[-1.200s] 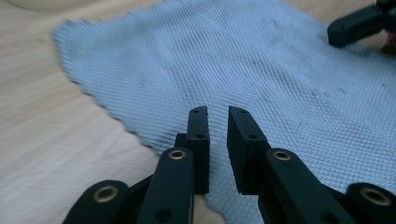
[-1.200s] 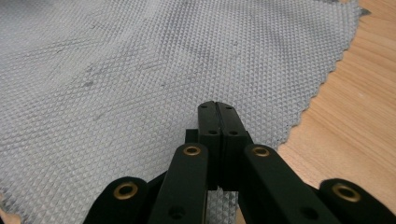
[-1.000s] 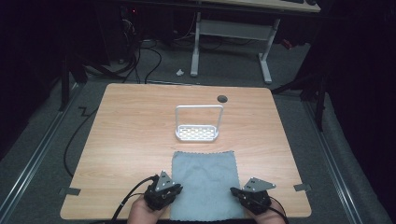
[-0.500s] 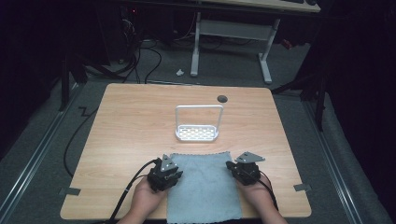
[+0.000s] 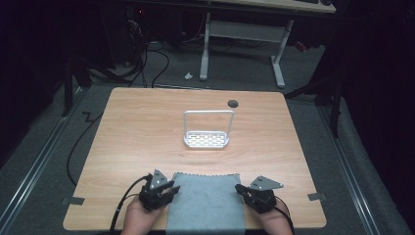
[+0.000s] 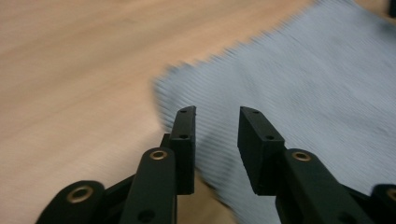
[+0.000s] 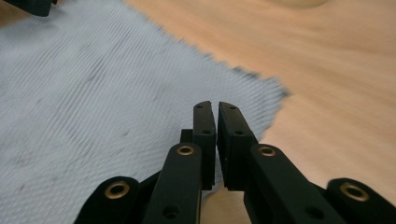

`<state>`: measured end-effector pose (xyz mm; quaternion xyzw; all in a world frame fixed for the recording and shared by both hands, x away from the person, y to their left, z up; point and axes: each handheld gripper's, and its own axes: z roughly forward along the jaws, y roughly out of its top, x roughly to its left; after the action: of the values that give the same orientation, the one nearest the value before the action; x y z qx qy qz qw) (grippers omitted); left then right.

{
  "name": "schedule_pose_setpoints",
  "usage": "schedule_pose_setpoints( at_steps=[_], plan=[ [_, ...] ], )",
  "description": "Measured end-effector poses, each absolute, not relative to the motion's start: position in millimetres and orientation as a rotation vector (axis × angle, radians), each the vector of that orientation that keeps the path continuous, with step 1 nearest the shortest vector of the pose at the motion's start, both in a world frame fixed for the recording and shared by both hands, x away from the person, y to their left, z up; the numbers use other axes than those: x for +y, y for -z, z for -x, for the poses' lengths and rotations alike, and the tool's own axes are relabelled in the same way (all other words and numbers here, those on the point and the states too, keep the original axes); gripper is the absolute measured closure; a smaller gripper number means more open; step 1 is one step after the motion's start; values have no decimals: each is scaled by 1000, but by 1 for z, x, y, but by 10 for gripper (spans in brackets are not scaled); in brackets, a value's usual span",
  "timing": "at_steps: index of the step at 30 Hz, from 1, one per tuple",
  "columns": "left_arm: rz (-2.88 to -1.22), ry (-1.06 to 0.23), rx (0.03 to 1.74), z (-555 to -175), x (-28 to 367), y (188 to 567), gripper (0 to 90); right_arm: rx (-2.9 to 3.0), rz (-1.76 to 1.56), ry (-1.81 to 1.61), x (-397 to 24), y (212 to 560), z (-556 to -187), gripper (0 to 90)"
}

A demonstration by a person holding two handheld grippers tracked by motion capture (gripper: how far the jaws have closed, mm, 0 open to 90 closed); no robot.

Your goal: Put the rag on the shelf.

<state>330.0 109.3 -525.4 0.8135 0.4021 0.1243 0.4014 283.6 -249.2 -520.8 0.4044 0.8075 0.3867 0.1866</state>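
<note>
A grey-blue cloth (image 5: pixel 205 203) lies flat at the table's front edge, between my two grippers. My left gripper (image 5: pixel 165 188) sits at the cloth's far left corner. In the left gripper view it (image 6: pixel 215 112) is open, its jaws over that corner of the cloth (image 6: pixel 303 88) with nothing between them. At the far right corner is my right gripper (image 5: pixel 246 191). The right gripper view shows it (image 7: pixel 215 105) with jaws together just above the cloth (image 7: pixel 93 93) near the corner, and nothing visible in the thin gap.
A white wire rack (image 5: pixel 206 139) with a tall handle stands at the middle of the wooden table (image 5: pixel 137 132). A dark round hole (image 5: pixel 233 103) is near the far edge. Cables and desk legs are on the floor beyond.
Both grippers came forward from the front edge to the cloth's far corners, then drew back a little. The cloth's far edge now lies slightly nearer the front.
</note>
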Motion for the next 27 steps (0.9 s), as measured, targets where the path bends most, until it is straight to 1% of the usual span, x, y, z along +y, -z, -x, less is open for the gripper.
schedule_pose_setpoints(
  at_steps=[2,3,5,6,8,9,10,11,12,14,15,16,19,21,26,27],
  plan=[
    [-2071,-321,1034,-341,106,530,646,2250,-1178,-1092,-255,524,-286,828],
    [-2079,-351,1017,-343,104,531,634,2248,-1192,-1078,-256,525,-286,816],
    [-2082,-368,1010,-344,99,531,630,2245,-1197,-1069,-259,527,-287,805],
    [-2081,-370,1008,-344,97,532,689,2233,-1210,-1076,-260,527,-286,782],
    [-2086,-386,987,-341,95,533,723,2227,-1204,-1074,-259,527,-287,754],
    [-2086,-386,987,-341,95,533,757,2227,-1204,-1074,-259,527,-287,754],
    [-2087,-382,978,-341,94,533,786,2227,-1200,-1071,-256,528,-288,713],
    [-2087,-382,978,-341,94,533,816,2227,-1200,-1071,-256,528,-288,713],
    [-2083,-370,973,-341,95,533,816,2225,-1211,-1074,-254,528,-290,689],
    [-2080,-351,970,-343,96,534,856,2205,-1231,-1074,-250,526,-295,646],
    [-2071,-320,974,-344,98,534,870,2180,-1248,-1066,-247,521,-307,620],
    [-2071,-320,974,-344,98,534,872,2180,-1248,-1066,-247,521,-307,620],
    [-2052,-282,988,-346,101,535,873,2184,-1300,-1062,-244,516,-324,582],
    [-2054,-292,983,-345,100,535,873,2198,-1341,-1063,-240,521,-330,565],
    [-2052,-287,988,-345,100,535,874,2209,-1339,-1012,-240,528,-326,565],
    [-2052,-289,987,-345,100,535,874,2206,-1331,-1022,-242,530,-324,591]
  ],
)
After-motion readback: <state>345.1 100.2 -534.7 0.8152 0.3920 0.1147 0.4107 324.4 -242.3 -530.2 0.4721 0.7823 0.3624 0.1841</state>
